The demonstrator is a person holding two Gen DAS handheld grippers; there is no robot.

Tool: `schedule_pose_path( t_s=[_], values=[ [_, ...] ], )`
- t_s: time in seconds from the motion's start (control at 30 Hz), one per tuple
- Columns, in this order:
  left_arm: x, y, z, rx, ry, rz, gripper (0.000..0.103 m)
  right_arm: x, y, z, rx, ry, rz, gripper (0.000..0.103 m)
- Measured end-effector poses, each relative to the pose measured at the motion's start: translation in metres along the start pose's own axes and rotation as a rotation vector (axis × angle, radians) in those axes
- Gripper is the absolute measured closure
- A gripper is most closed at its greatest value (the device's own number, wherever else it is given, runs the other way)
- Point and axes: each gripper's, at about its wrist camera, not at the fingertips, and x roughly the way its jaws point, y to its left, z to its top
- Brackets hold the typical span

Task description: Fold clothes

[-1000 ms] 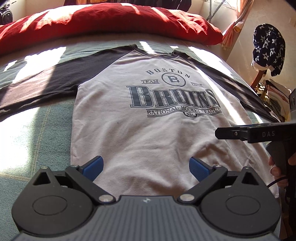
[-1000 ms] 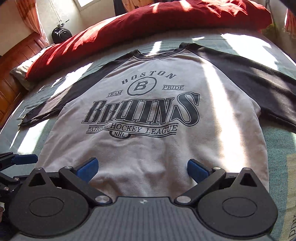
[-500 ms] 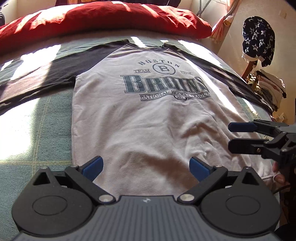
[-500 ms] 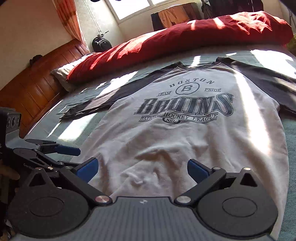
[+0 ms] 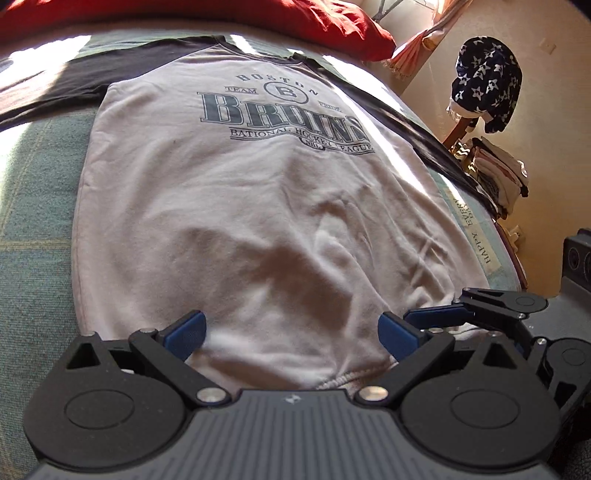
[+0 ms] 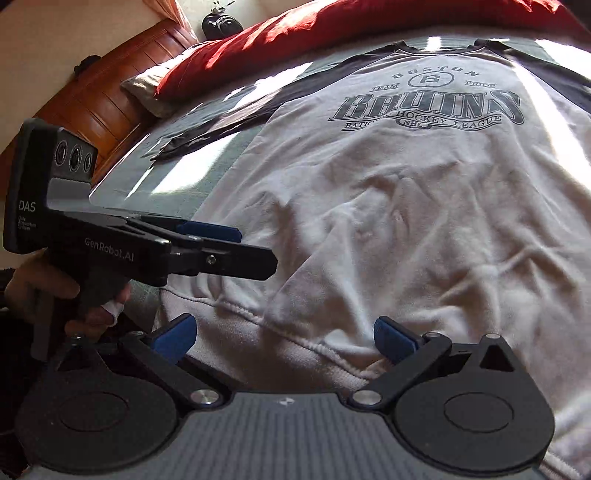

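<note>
Both grippers hovering at the shirt hem

The left gripper point(image 5: 291, 334) and right gripper point(image 6: 284, 338) are gaping apart over the sweatshirt's point(image 5: 240, 206) hem, lying flat on the bed point(image 5: 33, 206).

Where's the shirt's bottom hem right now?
In both wrist views the hem lies at the bed's near edge, between the open fingers of the right gripper and left gripper.

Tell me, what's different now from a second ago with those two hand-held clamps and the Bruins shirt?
Both have come down and forward to the shirt's bottom hem. The left gripper and the right gripper each now straddle the hem, jaws open, nothing pinched yet. They have also drawn closer together. The shirt lies spread flat on the bed, sleeves out, as before; the red duvet is unmoved.
</note>
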Motion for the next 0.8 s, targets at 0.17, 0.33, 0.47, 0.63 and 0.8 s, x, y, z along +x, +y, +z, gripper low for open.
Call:
schedule_pose_path(
  t_s=[0.17, 0.33, 0.47, 0.63, 0.8],
  values=[
    [-0.026, 0.019, -0.028, -0.021, 0.047, 0.089, 0.004, -0.017, -0.001, 0.002, 0.017, -0.046, -0.019, 0.000],
    [-0.054, 0.020, -0.024, -0.022, -0.013, 0.080, 0.004, -0.027, 0.003, 0.005, 0.021, -0.093, 0.005, 0.000],
    [-0.069, 0.017, -0.012, 0.003, -0.079, 0.069, 0.004, -0.011, 0.024, 0.005, -0.048, -0.085, 0.092, 0.000],
    [-0.080, 0.019, -0.008, 0.013, -0.109, 0.079, 0.004, 0.021, 0.056, 0.003, -0.150, -0.055, 0.155, 0.000],
    [-0.087, 0.025, -0.017, 0.018, -0.127, 0.115, 0.005, 0.034, 0.096, -0.010, -0.380, -0.036, 0.073, 0.002]
  ],
)
